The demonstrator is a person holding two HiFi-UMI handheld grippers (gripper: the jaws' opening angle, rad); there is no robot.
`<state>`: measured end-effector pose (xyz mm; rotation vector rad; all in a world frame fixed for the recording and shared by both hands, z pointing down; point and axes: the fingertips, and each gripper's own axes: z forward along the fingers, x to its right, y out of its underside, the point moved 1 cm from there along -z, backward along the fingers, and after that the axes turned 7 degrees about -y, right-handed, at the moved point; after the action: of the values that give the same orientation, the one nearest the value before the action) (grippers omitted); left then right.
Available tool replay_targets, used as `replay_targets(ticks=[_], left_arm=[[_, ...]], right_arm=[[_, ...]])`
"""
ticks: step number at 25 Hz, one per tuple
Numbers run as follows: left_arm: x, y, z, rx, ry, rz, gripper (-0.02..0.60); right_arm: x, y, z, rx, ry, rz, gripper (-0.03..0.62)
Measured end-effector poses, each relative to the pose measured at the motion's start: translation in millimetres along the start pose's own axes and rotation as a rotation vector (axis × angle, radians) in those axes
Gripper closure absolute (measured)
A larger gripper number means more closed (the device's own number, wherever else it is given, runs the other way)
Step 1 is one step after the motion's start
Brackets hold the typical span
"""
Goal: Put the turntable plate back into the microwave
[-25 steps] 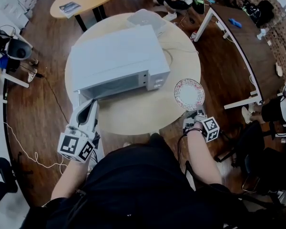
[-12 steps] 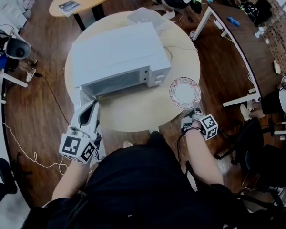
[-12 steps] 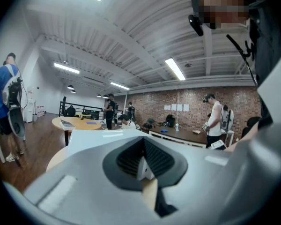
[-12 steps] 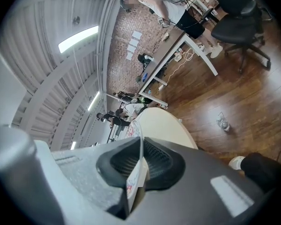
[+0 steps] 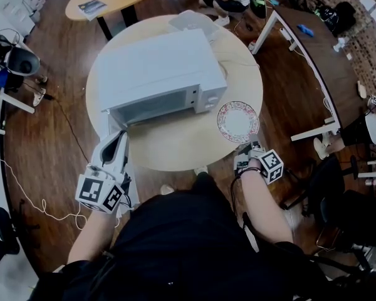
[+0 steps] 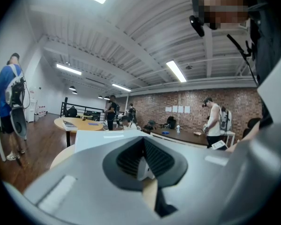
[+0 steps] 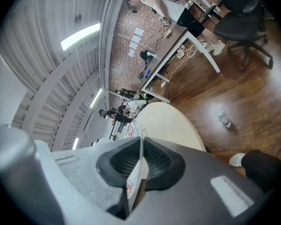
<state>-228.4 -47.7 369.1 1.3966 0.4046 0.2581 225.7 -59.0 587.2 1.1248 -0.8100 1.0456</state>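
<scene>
The turntable plate has moved closer to the microwave over the last second. It was hanging well off the microwave's front right corner, out over the rim of the round table, and it now sits just beside that corner, a little in front of the control panel and above the tabletop. The right gripper carries it by the near rim. In the right gripper view its jaws are nearly together and clamp the patterned plate, which shows edge-on between the pads. The left gripper has not shifted from its place at the microwave's front left corner. Its jaws are closed on a white edge that appears to be the swung-open microwave door, so it is most likely holding the door back. The microwave's cavity looks open and faces the person, though the head view is too steep to show what lies inside it. For the task, this means the carry is under way but the plate is not yet in. It still has to travel left along the microwave's front, line up with the opening and go in flat. The clearance at the microwave's right front corner is the point to watch.
</scene>
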Motion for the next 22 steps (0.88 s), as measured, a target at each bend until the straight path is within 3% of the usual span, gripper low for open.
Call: replay_targets(ticks=[22], left_arm=[[-16,2,-25,0.015,0.017,-0.021,0.577]], right_arm=[[-26,54,2,-0.081,-0.052,-0.026,0.569]])
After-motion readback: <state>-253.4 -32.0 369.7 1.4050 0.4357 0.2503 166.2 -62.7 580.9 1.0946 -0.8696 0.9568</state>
